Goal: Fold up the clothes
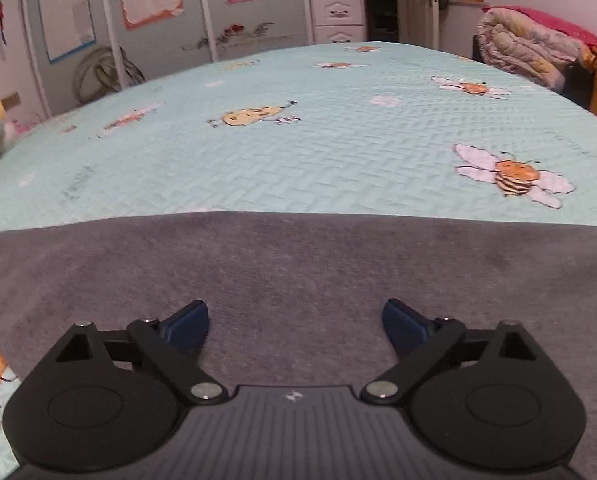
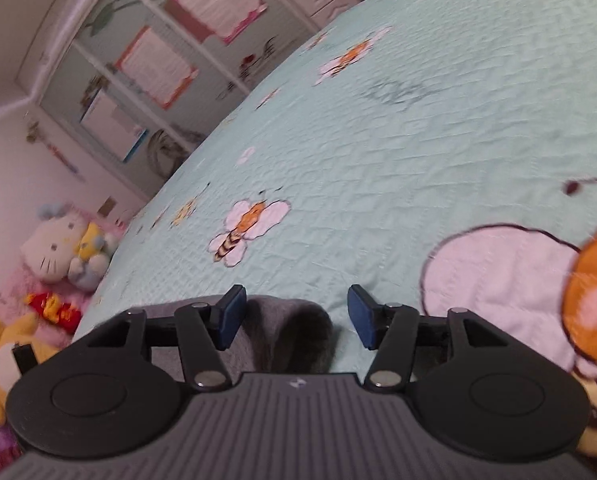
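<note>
A grey garment (image 1: pixel 298 272) lies flat across the near part of the bed, its far edge a straight line. My left gripper (image 1: pixel 296 322) hovers over it with both blue fingers spread wide and nothing between them. In the right wrist view a bunched grey end of the garment (image 2: pixel 294 332) sits on the bedspread between the blue fingers of my right gripper (image 2: pixel 296 316). The jaws stand partly apart, and neither pad presses on the cloth.
A pale green quilted bedspread (image 1: pixel 318 140) printed with bees covers the bed. Plush toys (image 2: pixel 58 248) crowd the left side. A rolled duvet (image 1: pixel 526 48), a white drawer unit (image 1: pixel 338 16) and wardrobe doors with posters stand beyond the far edge.
</note>
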{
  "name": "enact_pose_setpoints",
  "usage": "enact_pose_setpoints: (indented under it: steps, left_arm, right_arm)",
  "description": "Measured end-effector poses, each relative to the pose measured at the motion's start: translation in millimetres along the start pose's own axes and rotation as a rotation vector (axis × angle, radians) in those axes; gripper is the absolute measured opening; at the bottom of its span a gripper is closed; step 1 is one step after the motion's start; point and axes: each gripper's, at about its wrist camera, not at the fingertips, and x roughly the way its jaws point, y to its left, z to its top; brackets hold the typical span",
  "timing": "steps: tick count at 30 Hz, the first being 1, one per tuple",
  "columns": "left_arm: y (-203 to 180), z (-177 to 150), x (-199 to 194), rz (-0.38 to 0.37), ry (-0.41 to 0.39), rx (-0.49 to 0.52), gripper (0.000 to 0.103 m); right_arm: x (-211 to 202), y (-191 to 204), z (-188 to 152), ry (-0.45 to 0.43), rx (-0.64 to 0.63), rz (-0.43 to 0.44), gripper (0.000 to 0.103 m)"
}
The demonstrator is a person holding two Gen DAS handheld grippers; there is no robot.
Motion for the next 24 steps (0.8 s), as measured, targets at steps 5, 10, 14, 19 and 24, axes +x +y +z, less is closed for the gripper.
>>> enact_pose_setpoints:
  steps: [5, 10, 14, 19, 24]
  left_arm:
    - [1, 5, 0, 0.117, -0.018, -0.008, 0.095]
    - [5, -4, 4, 0.142, -0.066, 0.04, 0.097]
    - [19, 1, 3, 0.094, -0.047, -0.005, 0.095]
    - [26, 1, -42, 0.038, -0.12, -0.044, 0.069]
    - [-6, -12, -115, -0.266, -0.207, 0.042, 0.069]
  right_arm:
    - [-5, 8, 0, -0.02, -0.079, -0.008, 0.022]
    - [8, 4, -6, -0.018, -0.163, -0.069, 0.02]
    - [0, -10, -2, -0.023, -0.068, -0.018, 0.022]
    - [-33, 5, -4, -0.119, -0.017, -0.088, 0.039]
    - [-67, 56, -24, -0.116, -0.054, 0.047, 0.039]
